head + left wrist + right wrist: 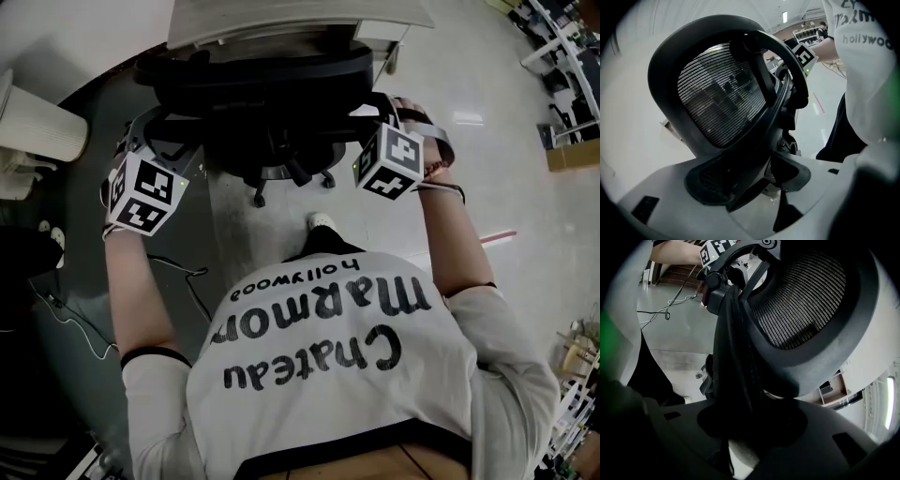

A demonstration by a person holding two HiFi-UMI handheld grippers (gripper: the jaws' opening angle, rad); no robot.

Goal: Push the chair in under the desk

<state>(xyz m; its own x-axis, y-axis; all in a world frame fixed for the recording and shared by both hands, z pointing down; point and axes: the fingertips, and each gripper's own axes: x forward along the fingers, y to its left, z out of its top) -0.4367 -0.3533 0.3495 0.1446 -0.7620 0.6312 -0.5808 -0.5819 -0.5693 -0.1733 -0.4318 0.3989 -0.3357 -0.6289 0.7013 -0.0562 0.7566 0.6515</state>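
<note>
**Head view notes: office chair (272,89) at the desk (281,19), both tongs on its back**

Head view. The black chair stands close against the near edge of the pale desk, with its back turned to me. Its casters (281,178) sit on the grey floor (487,178) on my side of that edge. I cannot tell how far the seat reaches under the desktop. My left tongs (161,141) are at the left edge of the chair back and my right tongs (375,114) at the right edge, at about the same height. My shoe (321,221) is just behind the casters. Loose cables (183,272) lie on the floor to my left. A white ribbed bin (42,127) stands further left, well apart from the chair.

Left gripper view. The mesh backrest (719,98) fills the frame, tilted, with its thick black rim running down between my jaws. The jaws are closed onto that rim. It sits hard against one jaw, and a thin bright sliver shows beside the other.

Right gripper view. This is the other side of the same backrest. Its dark rim and the fold of mesh behind it drop straight into the jaws, which are clamped on the rim about half closed. It is too dark there to see the contact itself.
</note>
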